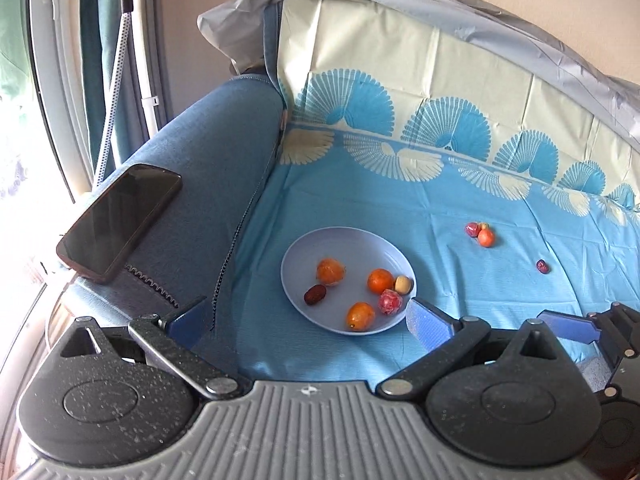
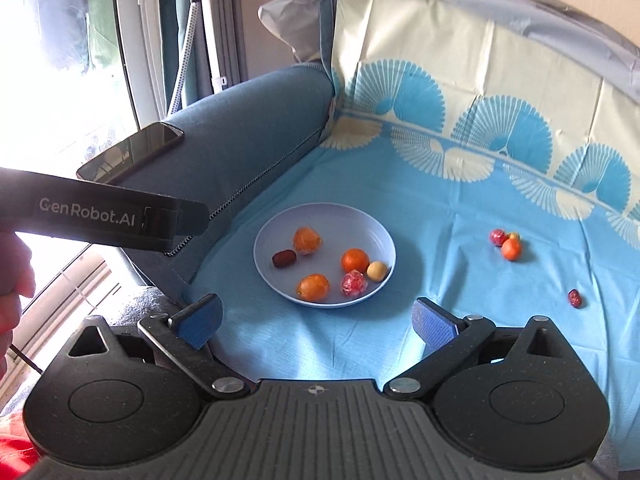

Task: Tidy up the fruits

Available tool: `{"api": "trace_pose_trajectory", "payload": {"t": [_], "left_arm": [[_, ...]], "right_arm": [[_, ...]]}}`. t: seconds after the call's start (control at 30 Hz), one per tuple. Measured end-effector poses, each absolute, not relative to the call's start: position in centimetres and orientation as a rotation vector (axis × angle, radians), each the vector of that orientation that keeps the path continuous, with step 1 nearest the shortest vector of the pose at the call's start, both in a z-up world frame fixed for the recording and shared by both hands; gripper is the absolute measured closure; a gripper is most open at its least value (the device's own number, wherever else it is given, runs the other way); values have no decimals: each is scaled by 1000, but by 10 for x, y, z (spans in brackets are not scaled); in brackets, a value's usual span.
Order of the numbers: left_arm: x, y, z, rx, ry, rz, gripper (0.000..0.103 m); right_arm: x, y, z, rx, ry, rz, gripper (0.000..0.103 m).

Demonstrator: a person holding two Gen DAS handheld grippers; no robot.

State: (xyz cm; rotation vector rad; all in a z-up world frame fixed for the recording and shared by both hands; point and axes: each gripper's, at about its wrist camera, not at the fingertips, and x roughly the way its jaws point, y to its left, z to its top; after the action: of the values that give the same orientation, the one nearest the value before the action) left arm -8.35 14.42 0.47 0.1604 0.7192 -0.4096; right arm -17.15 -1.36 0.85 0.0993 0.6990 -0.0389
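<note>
Both grippers hang back from the plate (image 2: pixel 276 216), the left gripper (image 1: pixel 310 320) and right gripper (image 2: pixel 318 322) with jaws wide and empty. Six fruits sit collected there; the stray cluster (image 2: pixel 506 244) and lone date (image 2: pixel 575 298) wait on the blue cloth (image 2: pixel 440 320), likely next.

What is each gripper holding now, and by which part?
Nothing is held. The left gripper and the right gripper both stand open and empty above the cloth; the fruits lie in the plate or on the cloth.
</note>
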Motion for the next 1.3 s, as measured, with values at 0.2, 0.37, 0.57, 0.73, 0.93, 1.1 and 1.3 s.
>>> {"api": "trace_pose_trajectory", "payload": {"t": [0.2, 0.37, 0.57, 0.73, 0.93, 1.1, 1.3], "left_arm": [[-96, 143, 12, 167, 713, -410, 0], [-103, 136, 17, 197, 681, -413, 0], [-110, 135, 18, 203, 676, -412, 0], [-112, 138, 21, 188, 680, -420, 0], [-109, 141, 20, 181, 680, -414, 0], [-107, 144, 18, 173, 684, -417, 0], [-101, 149, 18, 155, 689, -406, 0]], "right_arm": [[-186, -15, 17, 98, 662, -51, 1], [-196, -17, 21, 109, 628, -63, 1], [-205, -19, 23, 117, 610, -71, 1], [-207, -18, 24, 112, 605, -70, 1], [-206, -15, 23, 103, 609, -63, 1], [-205, -14, 22, 98, 615, -64, 1], [-202, -11, 21, 89, 622, -63, 1]]}}
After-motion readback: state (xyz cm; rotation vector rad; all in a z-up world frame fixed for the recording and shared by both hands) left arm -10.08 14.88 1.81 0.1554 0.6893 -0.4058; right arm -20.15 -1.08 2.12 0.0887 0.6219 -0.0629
